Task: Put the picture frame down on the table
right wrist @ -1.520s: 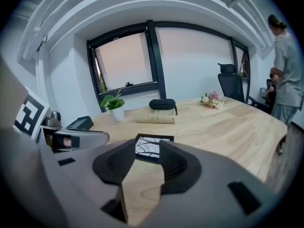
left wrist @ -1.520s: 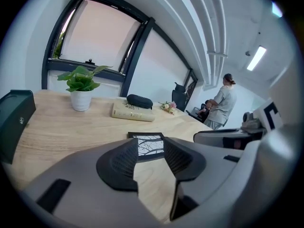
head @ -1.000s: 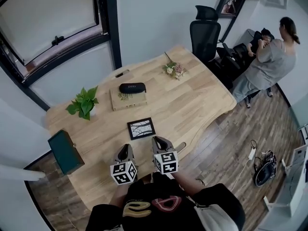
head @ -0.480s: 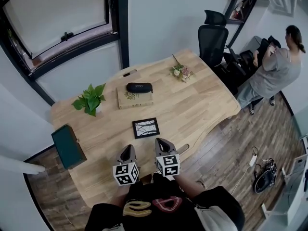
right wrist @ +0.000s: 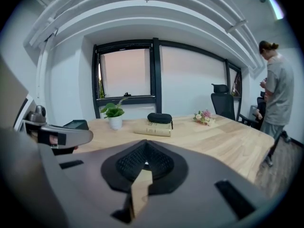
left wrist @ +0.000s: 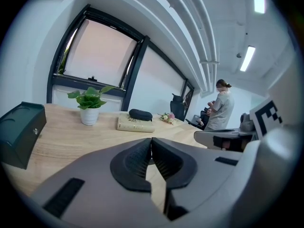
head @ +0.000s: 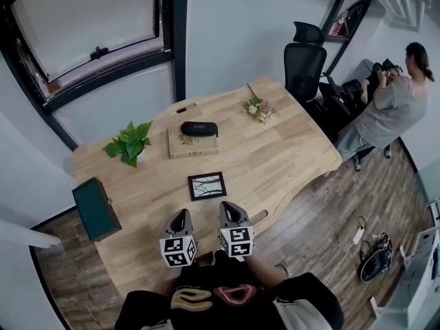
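The black picture frame (head: 207, 185) lies flat on the wooden table (head: 289, 158) in the head view, just beyond both grippers. My left gripper (head: 181, 217) hovers near the table's front edge, a little short of the frame and to its left, jaws shut on nothing. My right gripper (head: 227, 207) is beside it, close to the frame's near right corner, also shut and empty. In the left gripper view the left gripper's (left wrist: 151, 139) pads meet; the right gripper view shows the same for the right gripper (right wrist: 145, 145). The jaws hide the frame in both gripper views.
A potted plant (head: 128, 143), a book (head: 190, 143) with a black case (head: 199, 128) on it and a small bunch of flowers (head: 260, 107) stand at the table's back. A green box (head: 95, 208) sits at the left end. An office chair (head: 306, 60) and a person (head: 386, 108) are at the right.
Both grippers' jaws have closed from a small gap to shut. The head view has shifted slightly; the frame stays flat on the table.
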A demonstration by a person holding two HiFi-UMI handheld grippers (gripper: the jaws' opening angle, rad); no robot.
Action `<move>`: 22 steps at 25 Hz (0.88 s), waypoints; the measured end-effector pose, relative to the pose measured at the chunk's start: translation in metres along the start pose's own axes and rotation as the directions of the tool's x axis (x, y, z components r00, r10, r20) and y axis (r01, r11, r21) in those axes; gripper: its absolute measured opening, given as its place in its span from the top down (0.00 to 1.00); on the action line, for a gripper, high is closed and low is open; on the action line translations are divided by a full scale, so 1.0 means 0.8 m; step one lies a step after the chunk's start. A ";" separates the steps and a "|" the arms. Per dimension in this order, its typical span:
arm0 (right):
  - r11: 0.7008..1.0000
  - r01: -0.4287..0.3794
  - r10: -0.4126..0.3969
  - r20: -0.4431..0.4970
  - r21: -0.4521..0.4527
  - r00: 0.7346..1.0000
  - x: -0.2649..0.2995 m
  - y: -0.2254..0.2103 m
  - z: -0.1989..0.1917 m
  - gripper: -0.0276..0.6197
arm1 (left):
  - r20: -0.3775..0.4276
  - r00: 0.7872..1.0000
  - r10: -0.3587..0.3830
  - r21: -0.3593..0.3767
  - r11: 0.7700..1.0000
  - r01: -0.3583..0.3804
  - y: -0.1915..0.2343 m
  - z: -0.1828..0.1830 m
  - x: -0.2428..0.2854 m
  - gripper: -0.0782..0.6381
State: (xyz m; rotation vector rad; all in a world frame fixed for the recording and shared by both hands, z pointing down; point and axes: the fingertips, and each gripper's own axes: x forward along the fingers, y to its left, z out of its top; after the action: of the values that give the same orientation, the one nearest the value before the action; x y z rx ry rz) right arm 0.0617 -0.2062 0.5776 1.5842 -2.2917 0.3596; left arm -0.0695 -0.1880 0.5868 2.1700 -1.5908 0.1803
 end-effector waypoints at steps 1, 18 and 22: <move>1.000 0.001 -0.001 0.005 -0.017 1.000 0.000 0.001 0.001 0.94 | 0.001 1.000 -0.001 0.004 1.000 0.001 0.000 0.001 0.001 0.87; 0.999 -0.019 0.019 -0.009 -0.037 1.000 0.010 0.000 0.002 0.94 | 0.018 1.000 0.024 0.020 0.999 -0.024 0.002 0.008 0.010 0.87; 0.997 -0.028 0.028 0.004 -0.067 1.000 0.008 0.000 0.003 0.94 | 0.011 1.000 0.022 0.025 0.999 -0.022 -0.003 0.003 0.013 0.87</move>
State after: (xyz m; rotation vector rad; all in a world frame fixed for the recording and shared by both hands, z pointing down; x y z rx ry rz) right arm 0.0595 -0.2130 0.5778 1.5234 -2.3070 0.2825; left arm -0.0641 -0.1973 0.5875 2.1772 -1.6273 0.1967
